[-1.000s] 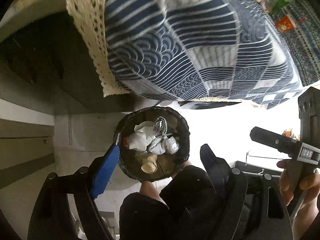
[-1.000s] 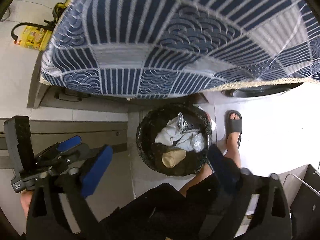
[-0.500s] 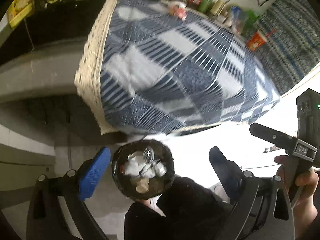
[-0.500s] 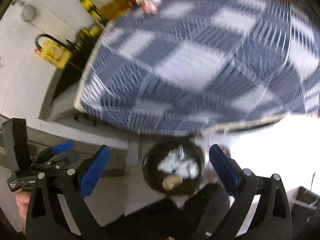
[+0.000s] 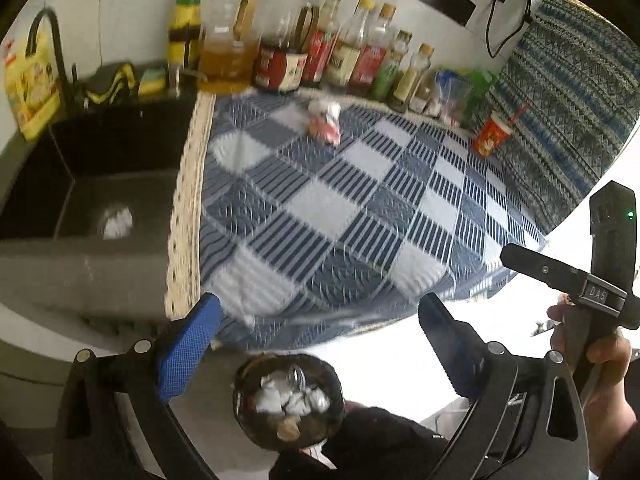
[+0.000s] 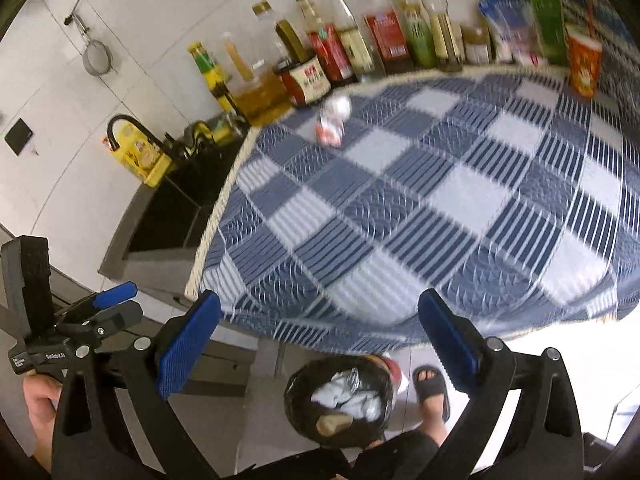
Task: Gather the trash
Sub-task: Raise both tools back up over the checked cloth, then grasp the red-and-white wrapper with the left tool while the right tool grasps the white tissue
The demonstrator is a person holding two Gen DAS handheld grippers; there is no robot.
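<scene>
Left wrist view only: a crumpled white paper wad (image 5: pixel 117 222) is seen lying on the floor of the dark rectangular sink (image 5: pixel 120 152); in the right wrist view that sink floor is hidden. Right wrist view only: a foot in a black slide sandal (image 6: pixel 432 390) is seen on the floor just beside the bin.

In both views a crumpled red-and-white wrapper (image 5: pixel 325 122) is seen lying on the blue-and-white checked tablecloth (image 5: pixel 340 216), near the row of sauce bottles (image 5: pixel 320 56) at the wall. A red paper cup (image 5: pixel 491 136) is seen standing at the cloth's far right. The black-lined round trash bin (image 5: pixel 289 400) is seen on the floor below the counter edge, with white paper scraps inside.

Left gripper (image 5: pixel 320 344): tilted downward, blue-padded jaws spread wide, nothing held between them. Right gripper (image 6: pixel 320 340): likewise tilted downward, jaws wide apart, empty. Each gripper is seen gripped by a hand at the other view's edge.
</scene>
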